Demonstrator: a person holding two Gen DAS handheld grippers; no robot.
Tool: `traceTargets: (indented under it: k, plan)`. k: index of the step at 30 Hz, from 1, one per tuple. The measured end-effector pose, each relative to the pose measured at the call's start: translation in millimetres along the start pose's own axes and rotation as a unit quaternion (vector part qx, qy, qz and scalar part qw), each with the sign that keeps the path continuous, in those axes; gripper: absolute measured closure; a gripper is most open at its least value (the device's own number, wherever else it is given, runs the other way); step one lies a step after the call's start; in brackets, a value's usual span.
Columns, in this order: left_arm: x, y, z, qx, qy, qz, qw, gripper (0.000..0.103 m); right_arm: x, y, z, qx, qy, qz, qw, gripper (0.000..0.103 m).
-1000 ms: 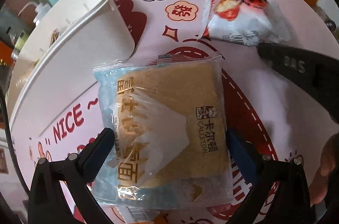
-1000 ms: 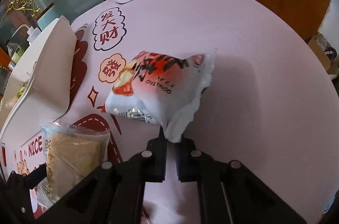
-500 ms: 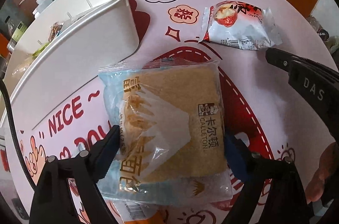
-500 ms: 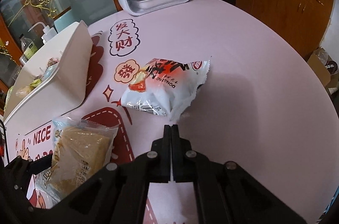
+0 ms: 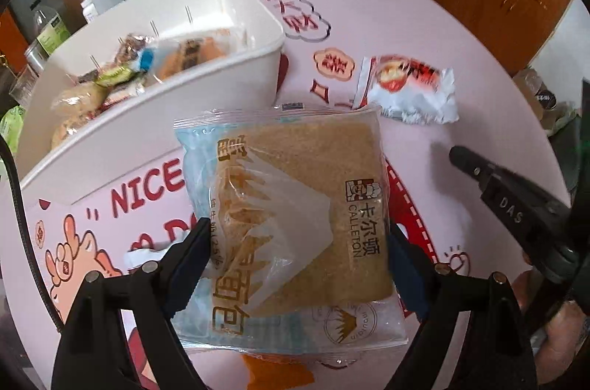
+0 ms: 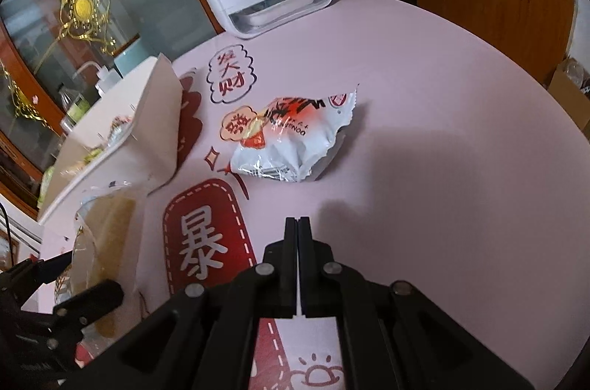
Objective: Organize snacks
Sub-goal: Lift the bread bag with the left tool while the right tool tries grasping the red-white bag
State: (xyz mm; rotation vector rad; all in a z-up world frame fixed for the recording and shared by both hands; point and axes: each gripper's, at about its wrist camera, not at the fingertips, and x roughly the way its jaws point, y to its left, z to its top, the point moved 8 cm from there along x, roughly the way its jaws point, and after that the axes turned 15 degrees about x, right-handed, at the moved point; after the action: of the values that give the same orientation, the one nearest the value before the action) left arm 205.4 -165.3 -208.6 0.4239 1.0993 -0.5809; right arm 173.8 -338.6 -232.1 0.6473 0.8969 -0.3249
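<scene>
- Left gripper [image 5: 297, 251] has just closed its fingers onto the sides of the bread packet [image 5: 291, 216], holding it off the pink worktop [image 6: 442, 131] beside the white bin [image 5: 206, 87]
- Right gripper [image 6: 298, 224] clenched, empty; red-white snack [image 6: 295, 139] lies ahead

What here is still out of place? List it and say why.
One snack: the red-and-white packet lies loose and crumpled on the pink table, outside the white bin holding the other snacks. The right claw is shut and empty short of it. The left claw grips the bread pack, not yet binned.
</scene>
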Motion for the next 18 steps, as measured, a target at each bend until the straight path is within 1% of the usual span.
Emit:
traceTargets:
  k: [4, 5, 6, 7, 8, 9, 10, 12, 18]
  plan:
    - [-18, 8, 2, 0.001, -0.015, 0.005, 0.9999, 0.016, -9, -6, 15, 0.04, -0.011, 0.008, 0.999, 0.102]
    - [-20, 10, 2, 0.003, -0.017, 0.006, 0.9998, 0.016, -11, -8, 21, 0.05, -0.016, 0.007, 0.999, 0.094]
    - [-23, 12, 2, 0.005, -0.018, 0.01, 0.9998, 0.016, -12, -10, 28, 0.06, -0.02, 0.011, 0.998, 0.071]
    - [-25, 12, 2, 0.005, -0.018, 0.012, 0.9997, 0.016, -13, -11, 33, 0.067, -0.022, 0.014, 0.997, 0.057]
    - [-27, 13, 1, 0.006, -0.018, 0.012, 0.9998, 0.016, -14, -13, 38, 0.077, -0.027, 0.019, 0.996, 0.038]
    - [-28, 14, 0, 0.005, -0.018, 0.01, 0.9998, 0.016, -15, -13, 45, 0.086, -0.037, 0.033, 0.995, 0.03]
    - [-29, 15, -1, 0.004, -0.017, 0.008, 0.9998, 0.016, -15, -13, 52, 0.09, -0.044, 0.041, 0.994, 0.028]
    - [-30, 17, -2, 0.004, -0.018, 0.007, 0.9998, 0.016, -8, -13, 61, 0.091, -0.042, 0.037, 0.994, 0.027]
    - [-32, 23, -4, 0.003, -0.019, 0.009, 0.9998, 0.015, 34, -7, 78, 0.077, -0.012, 0.013, 0.997, 0.025]
